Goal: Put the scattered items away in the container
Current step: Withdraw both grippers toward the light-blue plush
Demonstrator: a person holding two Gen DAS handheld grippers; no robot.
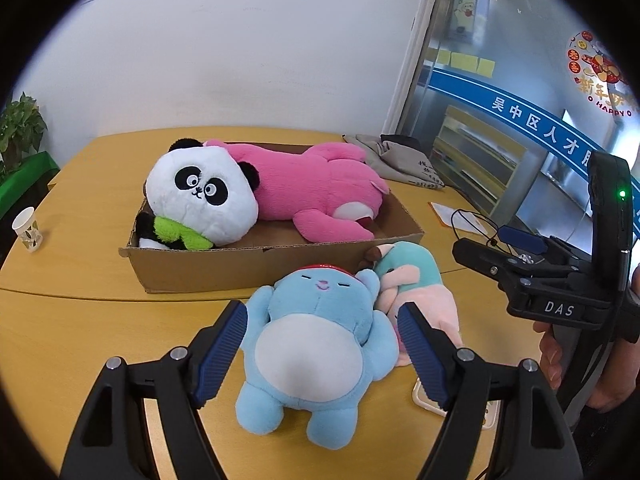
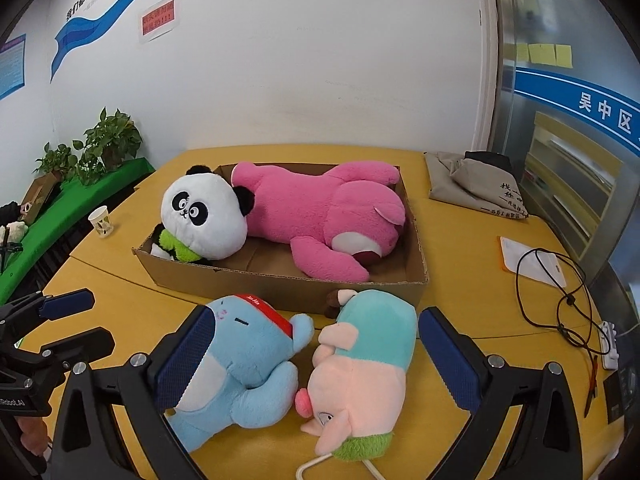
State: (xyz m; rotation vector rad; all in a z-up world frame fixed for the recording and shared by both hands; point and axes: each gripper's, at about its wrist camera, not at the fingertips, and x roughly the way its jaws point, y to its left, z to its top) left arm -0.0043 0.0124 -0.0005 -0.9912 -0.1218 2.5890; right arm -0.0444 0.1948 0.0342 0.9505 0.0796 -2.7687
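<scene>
Lying inside the shallow cardboard box (image 2: 416, 276) are 2 plush toys already tidied: a panda plush (image 2: 204, 216) at the left end and a long pink bear plush (image 2: 320, 216) stretched across the rest, so roughly half the work is judged to be done. Left on the yellow table (image 2: 460, 240), just in front of the box's near wall, are 2 more: a blue plush (image 1: 316, 344) on its back with a red band on its head, and, touching its right side, a pink pig plush in a teal top (image 2: 360, 360).

The blue plush is straddled by the left gripper (image 1: 322, 354), whose jaws stand open, a pad at each flank; firm pressing is not seen. The right gripper (image 2: 314, 364) is spread wide, its pads outside both toys together, the pig nearer its right pad, and nothing is gripped. Both tools are angled downward toward the tabletop, held side by side, with part of a hand (image 1: 552, 360) visible under the right one.

A paper cup (image 2: 102, 222), a folded cloth bag (image 2: 472, 188) and a black cord (image 2: 560, 300) lie further out.
</scene>
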